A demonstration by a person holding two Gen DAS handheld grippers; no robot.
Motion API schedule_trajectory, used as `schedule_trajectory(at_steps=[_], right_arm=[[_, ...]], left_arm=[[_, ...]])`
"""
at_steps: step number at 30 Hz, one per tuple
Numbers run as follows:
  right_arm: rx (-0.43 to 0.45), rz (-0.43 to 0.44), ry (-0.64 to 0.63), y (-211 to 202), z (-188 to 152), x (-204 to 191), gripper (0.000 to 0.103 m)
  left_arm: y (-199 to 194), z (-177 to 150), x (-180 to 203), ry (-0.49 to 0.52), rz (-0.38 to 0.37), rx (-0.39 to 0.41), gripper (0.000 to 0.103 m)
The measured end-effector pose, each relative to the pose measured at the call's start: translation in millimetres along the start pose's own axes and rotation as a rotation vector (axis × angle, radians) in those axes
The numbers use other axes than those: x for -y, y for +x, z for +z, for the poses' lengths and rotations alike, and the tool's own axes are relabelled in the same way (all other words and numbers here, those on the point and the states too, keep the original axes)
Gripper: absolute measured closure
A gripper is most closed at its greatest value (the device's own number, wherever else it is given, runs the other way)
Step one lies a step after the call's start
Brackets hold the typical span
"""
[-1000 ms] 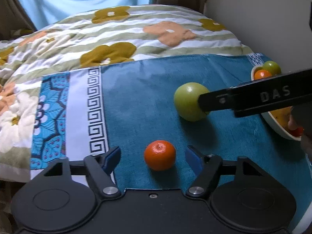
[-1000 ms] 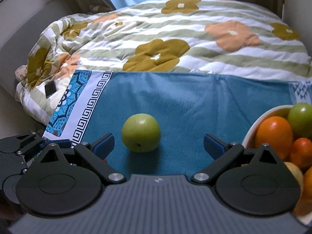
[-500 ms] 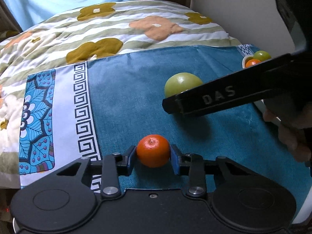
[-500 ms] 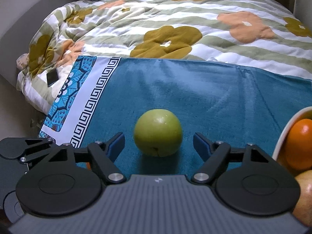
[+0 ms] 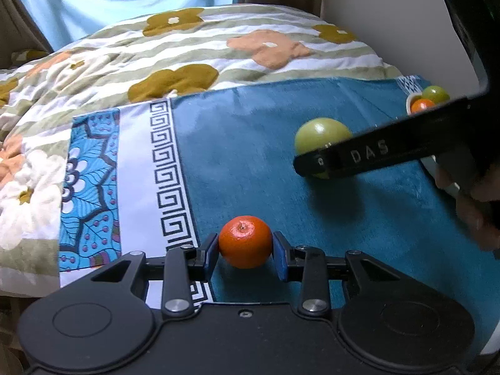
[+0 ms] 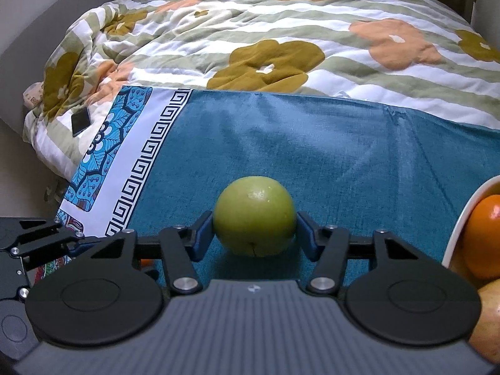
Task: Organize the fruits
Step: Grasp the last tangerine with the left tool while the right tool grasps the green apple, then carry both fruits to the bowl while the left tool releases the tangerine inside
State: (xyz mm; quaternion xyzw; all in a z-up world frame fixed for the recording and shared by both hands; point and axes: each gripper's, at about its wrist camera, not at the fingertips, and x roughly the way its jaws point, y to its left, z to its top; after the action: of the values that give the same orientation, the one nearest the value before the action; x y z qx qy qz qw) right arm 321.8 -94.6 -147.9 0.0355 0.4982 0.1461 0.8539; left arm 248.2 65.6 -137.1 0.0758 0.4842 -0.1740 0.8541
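My left gripper (image 5: pixel 245 251) is shut on a small orange mandarin (image 5: pixel 245 241), its blue pads pressed on both sides, just above the teal cloth (image 5: pixel 250 162). My right gripper (image 6: pixel 254 234) is shut on a green apple (image 6: pixel 254 215) that rests on the cloth (image 6: pixel 312 143). The apple also shows in the left wrist view (image 5: pixel 322 132), partly behind the right gripper's black finger (image 5: pixel 368 153). A white fruit bowl (image 6: pixel 462 218) stands at the right with an orange (image 6: pixel 484 234) in it.
The cloth has a white and blue patterned border (image 5: pixel 137 168) on its left. A flowered quilt (image 6: pixel 281 37) lies behind it. A dark phone (image 6: pixel 80 121) lies on the quilt's left edge. The bowl's far end (image 5: pixel 410 103) holds a green fruit (image 5: pixel 436 93).
My left gripper closed on the mandarin and has lifted slightly. My right gripper moved forward around the green apple and closed on it.
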Motion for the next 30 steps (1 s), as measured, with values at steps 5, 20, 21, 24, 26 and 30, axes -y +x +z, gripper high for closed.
schedule_trajectory(at_steps=[5,20,21,24,26,30], right_arm=[[0.015,-0.003,-0.010,-8.1,-4.3,0.0,0.032],[0.138,-0.001,0.004,-98.4,-27.3,33.0,0.032],[0.147,-0.004,0.007,-106.7,-30.1,38.4,0.032],[0.167,-0.016,0.012,-127.3,-37.6,52.6,0.032],[0.175,-0.025,0.017,-141.7,-43.3,65.1,0.032],[0.198,-0.046,0.029,-167.3,-55.2,90.7,0.032]], left_arm=[[-13.8,3.6,2.5,-0.019,0.023,0.030,0.063],[-67.3,18.3,57.5,-0.031,0.064,0.142,0.063],[-69.6,18.9,63.5,-0.028,0.063,0.149,0.063],[-72.8,22.1,86.6,-0.018,0.048,0.156,0.063],[-73.6,23.1,102.0,-0.014,0.038,0.157,0.063],[-76.4,26.7,138.6,0.020,0.020,0.167,0.063]])
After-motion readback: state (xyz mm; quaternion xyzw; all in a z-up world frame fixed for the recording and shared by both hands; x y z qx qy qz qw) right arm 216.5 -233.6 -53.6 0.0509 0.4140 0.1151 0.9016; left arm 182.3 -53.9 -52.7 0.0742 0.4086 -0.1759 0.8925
